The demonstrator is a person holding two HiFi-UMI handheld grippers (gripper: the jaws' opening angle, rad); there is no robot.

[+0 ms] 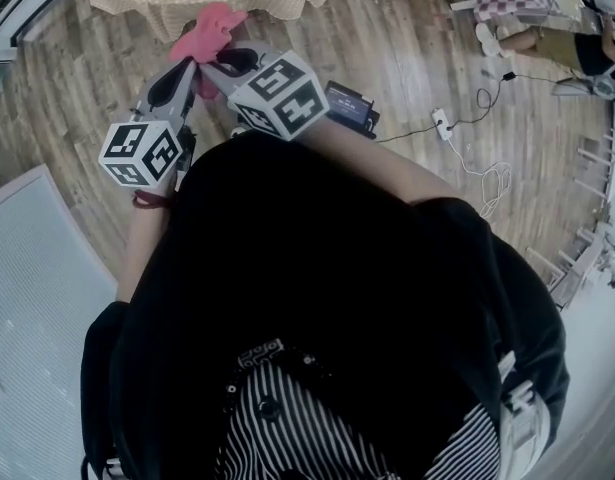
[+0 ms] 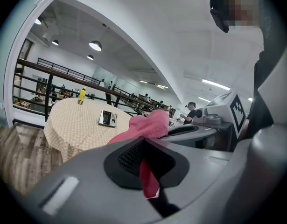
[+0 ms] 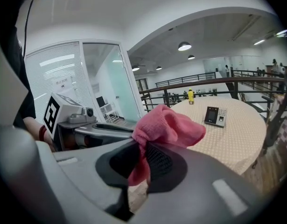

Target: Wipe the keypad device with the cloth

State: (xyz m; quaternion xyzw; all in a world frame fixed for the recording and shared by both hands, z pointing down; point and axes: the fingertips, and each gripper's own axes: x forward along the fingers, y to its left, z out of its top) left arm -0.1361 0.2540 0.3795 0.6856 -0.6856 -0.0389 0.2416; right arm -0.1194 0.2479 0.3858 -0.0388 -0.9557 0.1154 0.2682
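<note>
Left gripper (image 2: pixel 144 146) and right gripper (image 3: pixel 144 149) pinch the pink cloth (image 3: pixel 170 125), keypad device (image 3: pixel 214 116) beyond.

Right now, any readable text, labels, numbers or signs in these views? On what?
No text is readable in any view.
keypad device: the keys and screen are too small to read.
sign on the glass wall: there is print, but it is blurred and unreadable.
marker cubes: they show black-and-white square patterns only, no words or digits.
yellow bottle: it is too small to show any label.
cloth: no tag or print is visible.
</note>
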